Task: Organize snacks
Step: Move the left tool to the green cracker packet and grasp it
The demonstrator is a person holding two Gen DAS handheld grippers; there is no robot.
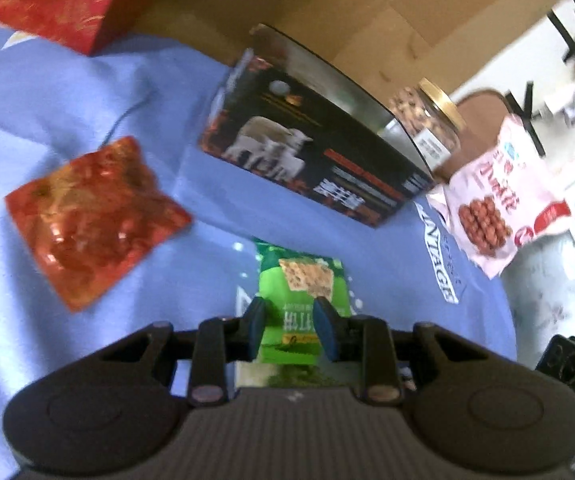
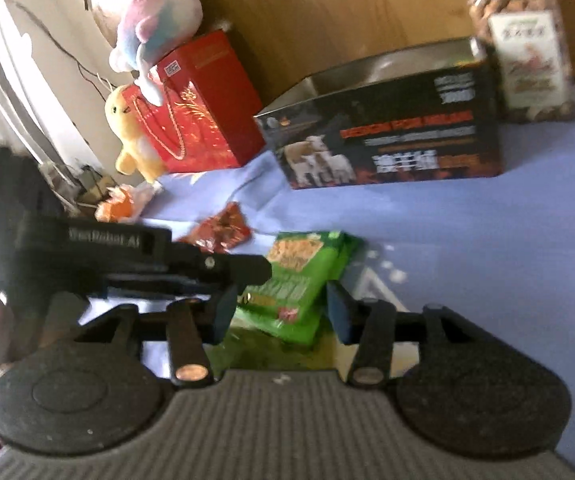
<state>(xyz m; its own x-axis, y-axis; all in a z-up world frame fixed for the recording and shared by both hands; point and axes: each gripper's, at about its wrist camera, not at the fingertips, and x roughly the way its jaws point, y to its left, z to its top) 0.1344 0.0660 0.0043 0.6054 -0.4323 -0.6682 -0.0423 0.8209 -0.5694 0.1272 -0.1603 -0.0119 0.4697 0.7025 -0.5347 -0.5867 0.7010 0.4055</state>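
A green cracker packet (image 1: 297, 308) lies flat on the blue cloth, its near end between the left tongs' (image 1: 290, 326) blue pads. Left of it lies a crinkled red foil packet (image 1: 95, 216). Behind stands an open black box (image 1: 319, 156) printed with sheep. A gold-lidded jar of nuts (image 1: 427, 120) stands beyond the box, with a pink snack bag (image 1: 495, 196) beside it.
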